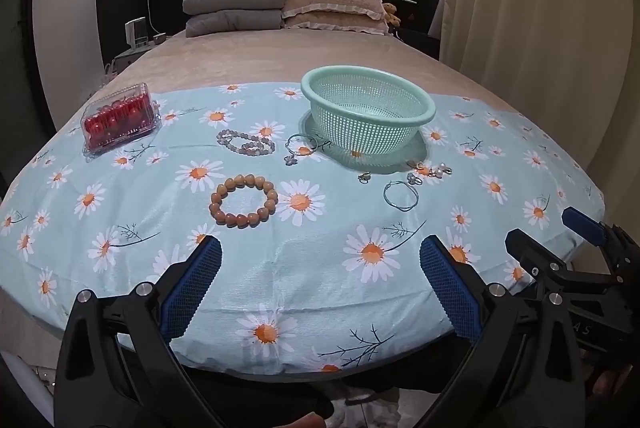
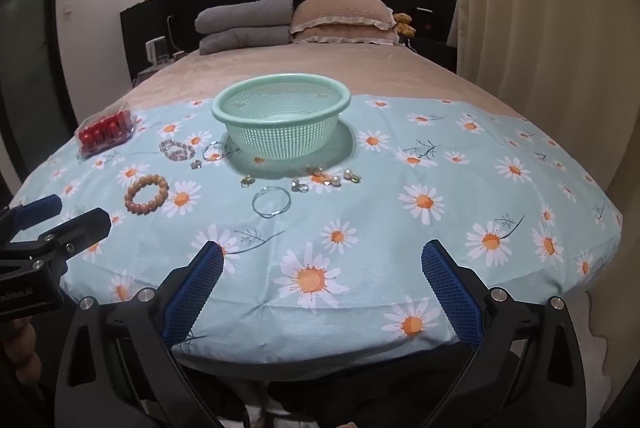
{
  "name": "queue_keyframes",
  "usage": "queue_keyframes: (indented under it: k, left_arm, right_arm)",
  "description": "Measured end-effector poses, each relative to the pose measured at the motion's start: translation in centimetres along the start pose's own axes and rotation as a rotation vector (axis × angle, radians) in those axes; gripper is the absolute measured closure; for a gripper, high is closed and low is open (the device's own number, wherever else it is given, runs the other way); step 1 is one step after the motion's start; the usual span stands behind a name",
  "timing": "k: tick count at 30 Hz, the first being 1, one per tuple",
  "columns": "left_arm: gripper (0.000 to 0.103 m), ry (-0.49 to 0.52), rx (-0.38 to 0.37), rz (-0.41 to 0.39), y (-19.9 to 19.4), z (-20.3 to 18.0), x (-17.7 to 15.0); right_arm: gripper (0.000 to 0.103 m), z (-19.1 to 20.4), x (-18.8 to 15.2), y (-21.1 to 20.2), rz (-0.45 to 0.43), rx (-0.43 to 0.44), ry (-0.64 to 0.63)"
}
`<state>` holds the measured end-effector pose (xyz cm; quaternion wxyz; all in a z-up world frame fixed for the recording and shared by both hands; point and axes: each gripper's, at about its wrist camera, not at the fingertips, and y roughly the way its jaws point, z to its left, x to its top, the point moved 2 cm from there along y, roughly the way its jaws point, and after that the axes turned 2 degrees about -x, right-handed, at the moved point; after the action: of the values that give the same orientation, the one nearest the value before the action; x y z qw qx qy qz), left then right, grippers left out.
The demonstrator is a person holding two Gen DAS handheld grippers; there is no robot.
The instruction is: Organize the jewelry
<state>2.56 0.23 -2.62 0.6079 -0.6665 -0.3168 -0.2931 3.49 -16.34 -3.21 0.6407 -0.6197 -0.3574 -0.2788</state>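
Both tools hang over the near edge of the bed (image 1: 280, 51). The left hand-held gripper (image 1: 320, 256) stands wide, nothing between its blue pads, and the right hand-held gripper (image 2: 322, 260) is equally wide and empty. Between each pair of fingers lies only bare daisy-print cloth (image 2: 360, 288), so the strip from the near edge up to the jewelry is free room.

Taking the green basket (image 1: 424, 107) as the landmark: it stands upright on the cloth, well beyond both grippers, with nothing visible inside it. The brown bead bracelet (image 1: 243, 201) lies on the near-left side of the basket, and is the piece closest to the left hand-held gripper, just beyond its left finger. The thin bangle (image 2: 271, 201) lies in front of the basket, apart from it. The small earrings and pearls (image 2: 334, 179) are scattered just in front of the basket's base. The grey bead bracelet (image 1: 246, 141) and a silver charm bracelet (image 1: 300, 144) lie to the left of the basket. Far left of the basket, near the cloth's left edge, sits a clear box of red beads (image 1: 120, 119). Behind the basket the cloth ends; plain bed runs to the pillows (image 1: 280, 5). A curtain (image 2: 540, 47) hangs past the bed's right edge.
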Motion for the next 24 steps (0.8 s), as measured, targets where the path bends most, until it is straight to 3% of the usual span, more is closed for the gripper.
queue_keyframes:
  k: [24]
  left_arm:
    - [0.006,0.008,0.012,0.022,0.88,0.21,-0.47]
  right_arm:
    - [0.008,-0.07,0.12,0.02,0.002,0.006,-0.004]
